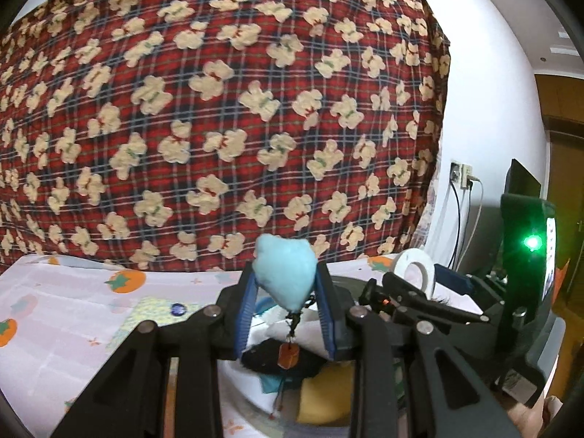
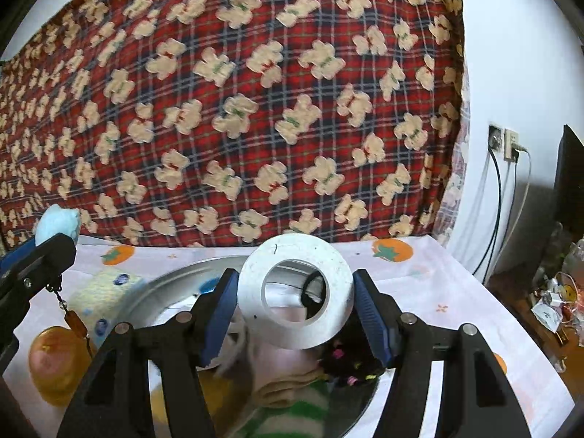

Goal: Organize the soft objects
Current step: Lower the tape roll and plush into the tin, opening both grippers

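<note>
**Both jaws loaded above the basin**

Nearest the left camera, the left gripper has its jaws drawn in narrow on a pale blue plush charm, squeezing it at the waist so the soft body bulges above the blue pads. Its bead cord and orange tag dangle free below, which suggests the hold was taken on the stuffing itself, where a soft thing gives a firm pinch.

Nearest the right camera, the right gripper has its jaws set about halfway and closed on a white tape roll, one pad on each side of its outer rim, the hole facing the camera. The roll is stiff, so gripping across its width keeps it from twisting.

Beneath both lies a metal basin heaped with soft things: a black fuzzy piece, a yellow sponge, a green-striped cloth and folded beige fabric. Both held items appear lifted clear of this pile, likely being sorted out of it.

The basin rests on a counter under a fruit-print cloth, with a yellow patterned cloth just beside the basin. Behind hangs a red plaid blanket printed with bears.
</note>
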Demonstrator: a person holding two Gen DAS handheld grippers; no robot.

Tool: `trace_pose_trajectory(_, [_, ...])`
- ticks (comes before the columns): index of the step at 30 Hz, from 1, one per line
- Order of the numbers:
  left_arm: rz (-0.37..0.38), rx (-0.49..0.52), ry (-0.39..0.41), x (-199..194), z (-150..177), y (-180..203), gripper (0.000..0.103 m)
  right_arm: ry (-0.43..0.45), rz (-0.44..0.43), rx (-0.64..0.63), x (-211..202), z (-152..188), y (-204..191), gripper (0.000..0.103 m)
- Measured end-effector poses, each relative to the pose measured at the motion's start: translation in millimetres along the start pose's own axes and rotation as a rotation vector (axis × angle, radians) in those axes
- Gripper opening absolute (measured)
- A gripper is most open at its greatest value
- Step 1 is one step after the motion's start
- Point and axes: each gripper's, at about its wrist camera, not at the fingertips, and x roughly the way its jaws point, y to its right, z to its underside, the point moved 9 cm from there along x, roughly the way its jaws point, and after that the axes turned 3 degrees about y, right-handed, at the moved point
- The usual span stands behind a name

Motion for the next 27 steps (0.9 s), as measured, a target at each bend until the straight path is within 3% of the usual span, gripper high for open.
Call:
trace_pose_trajectory(13, [0.004, -0.034, -0.105, 64.4, 34.7, 19.7, 0.03, -0.094, 0.038, 0.004, 42.3, 15.1, 20.5, 0.065])
trace_pose_trajectory(27, [-0.024, -0.032, -0.185, 89.4, 64.0, 10.8, 0.03, -0.124, 0.03, -0.037, 52.5, 20.0, 16.2, 0.065])
